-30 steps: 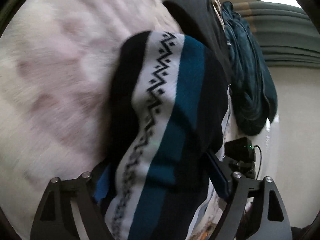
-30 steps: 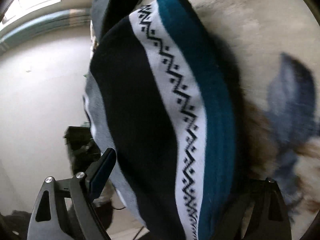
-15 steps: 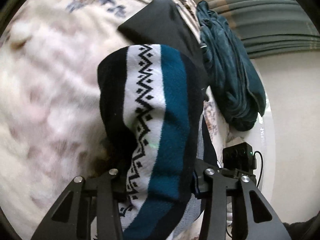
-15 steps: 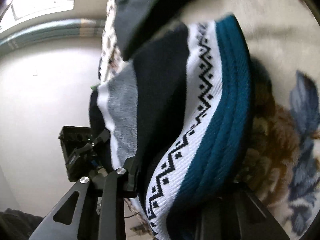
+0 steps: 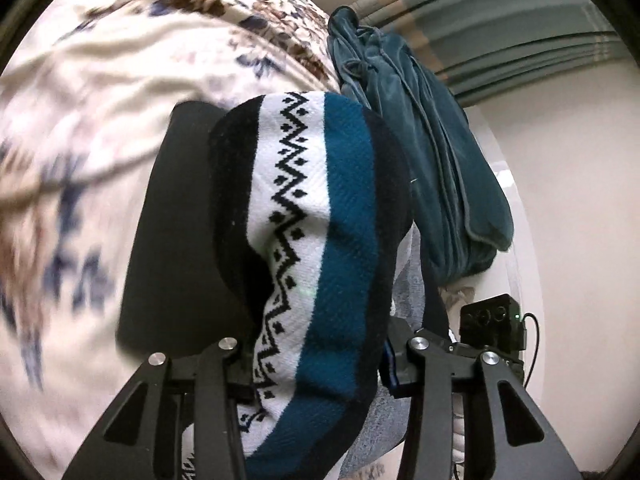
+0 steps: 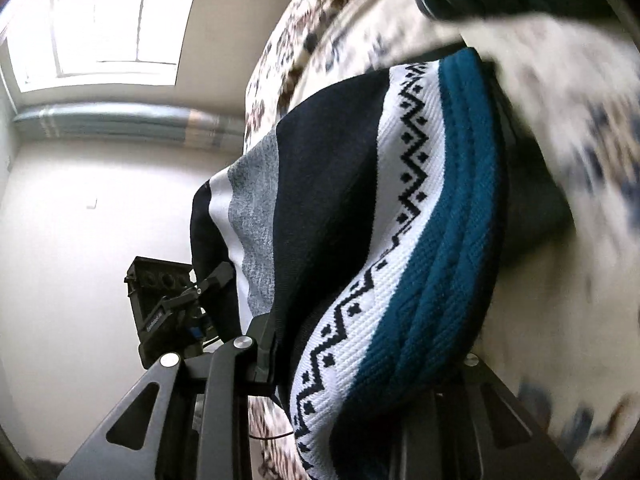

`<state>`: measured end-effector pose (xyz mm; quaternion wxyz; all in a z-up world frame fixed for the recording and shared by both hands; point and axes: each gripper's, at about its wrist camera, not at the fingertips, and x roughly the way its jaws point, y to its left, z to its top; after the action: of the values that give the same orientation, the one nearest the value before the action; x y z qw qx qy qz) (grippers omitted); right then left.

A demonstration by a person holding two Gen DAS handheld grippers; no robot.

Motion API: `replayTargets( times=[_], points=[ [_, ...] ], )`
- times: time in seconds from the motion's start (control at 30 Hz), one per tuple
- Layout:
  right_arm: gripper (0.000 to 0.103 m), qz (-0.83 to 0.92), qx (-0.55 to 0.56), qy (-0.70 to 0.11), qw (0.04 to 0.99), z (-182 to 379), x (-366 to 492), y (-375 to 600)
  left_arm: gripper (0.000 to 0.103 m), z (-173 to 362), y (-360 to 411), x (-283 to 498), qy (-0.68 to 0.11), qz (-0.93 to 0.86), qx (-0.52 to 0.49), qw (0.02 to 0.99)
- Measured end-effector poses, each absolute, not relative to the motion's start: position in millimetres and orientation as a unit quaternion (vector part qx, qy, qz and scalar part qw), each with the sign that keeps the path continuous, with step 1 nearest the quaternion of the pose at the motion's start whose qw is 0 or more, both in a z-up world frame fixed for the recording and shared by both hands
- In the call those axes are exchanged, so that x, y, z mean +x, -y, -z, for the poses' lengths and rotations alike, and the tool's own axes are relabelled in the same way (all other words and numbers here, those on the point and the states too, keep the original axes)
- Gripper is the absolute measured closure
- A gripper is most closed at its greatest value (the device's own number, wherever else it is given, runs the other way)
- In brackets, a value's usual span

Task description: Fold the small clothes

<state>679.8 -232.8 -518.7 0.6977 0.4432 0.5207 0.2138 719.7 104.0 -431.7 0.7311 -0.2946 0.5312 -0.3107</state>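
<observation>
Since a second ago our jaws have closed on the sweater and lifted it | left view: left gripper (image 5: 320, 356) pinches sweater (image 5: 312, 208) above bedspread (image 5: 100, 120) | right view: right gripper (image 6: 360, 364) pinches sweater (image 6: 400, 220)

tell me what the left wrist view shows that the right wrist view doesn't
Only the left wrist view: a black folded garment behind the sweater, and most of the teal velvet garment lying on the bed.

Only the right wrist view: a bright window, and the sweater's grey and white bands.

Both: the striped zigzag sweater, gripped between each gripper's fingers, the floral blanket and the other gripper.
</observation>
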Motion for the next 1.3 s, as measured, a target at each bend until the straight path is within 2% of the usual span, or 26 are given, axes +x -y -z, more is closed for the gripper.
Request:
replayTargets(
  times=[0.17,0.43,0.53,0.57,0.6,0.67,0.73,0.8,0.9,0.93,0.97,1.0,1.03,1.07,1.3],
  points=[
    [0.072,-0.189,0.435,-0.523,0.708,529.5,752.2,247.2,0.064,460.2,-88.3,794.0,-0.548,0.313,-0.285,0.722],
    [0.072,-0.157,0.432,-0.569,0.683,583.9,793.2,268.6,0.063,512.1,-98.7,820.8,-0.582,0.295,-0.305,0.694],
    [0.06,-0.128,0.407,-0.588,0.687,593.0,802.6,266.7,0.059,512.6,-105.3,814.6,-0.591,0.284,-0.311,0.688],
    [0.048,-0.114,0.397,-0.593,0.691,592.2,802.1,269.8,0.059,510.2,-107.2,811.3,-0.591,0.28,-0.309,0.69],
    [0.045,-0.099,0.391,-0.595,0.695,591.3,803.5,275.1,0.059,507.4,-108.9,809.0,-0.59,0.276,-0.307,0.694],
    [0.045,-0.066,0.359,-0.593,0.718,585.4,801.0,287.5,0.058,497.1,-113.5,799.8,-0.585,0.258,-0.291,0.712],
    [0.044,-0.019,0.322,-0.595,0.736,574.3,796.0,294.1,0.045,486.8,-115.5,792.0,-0.58,0.229,-0.264,0.736],
    [0.044,0.033,0.255,-0.601,0.757,560.7,785.8,293.9,0.028,475.3,-114.9,781.5,-0.579,0.193,-0.218,0.762],
    [0.043,0.072,0.185,-0.603,0.773,539.0,774.3,280.7,0.018,452.8,-105.5,760.9,-0.569,0.146,-0.133,0.798],
    [0.043,0.087,0.159,-0.599,0.78,530.1,767.6,276.2,0.017,442.6,-100.2,750.7,-0.561,0.131,-0.099,0.812],
    [0.037,0.104,0.135,-0.593,0.787,519.4,762.6,268.3,0.015,434.9,-95.8,742.0,-0.554,0.119,-0.074,0.821],
    [0.023,0.113,0.119,-0.585,0.794,508.2,746.7,269.8,0.011,427.3,-91.0,733.9,-0.548,0.108,-0.05,0.828],
    [0.015,0.118,0.108,-0.579,0.8,493.3,737.1,260.9,0.01,417.8,-86.8,723.1,-0.541,0.098,-0.031,0.835],
    [0.002,0.124,0.102,-0.575,0.802,484.7,733.6,252.6,0.007,409.2,-84.1,712.7,-0.535,0.092,-0.022,0.839],
    [0.0,0.161,0.053,-0.532,0.829,377.1,643.4,207.9,0.006,327.8,-77.4,629.0,-0.499,0.066,0.019,0.864]
  ],
)
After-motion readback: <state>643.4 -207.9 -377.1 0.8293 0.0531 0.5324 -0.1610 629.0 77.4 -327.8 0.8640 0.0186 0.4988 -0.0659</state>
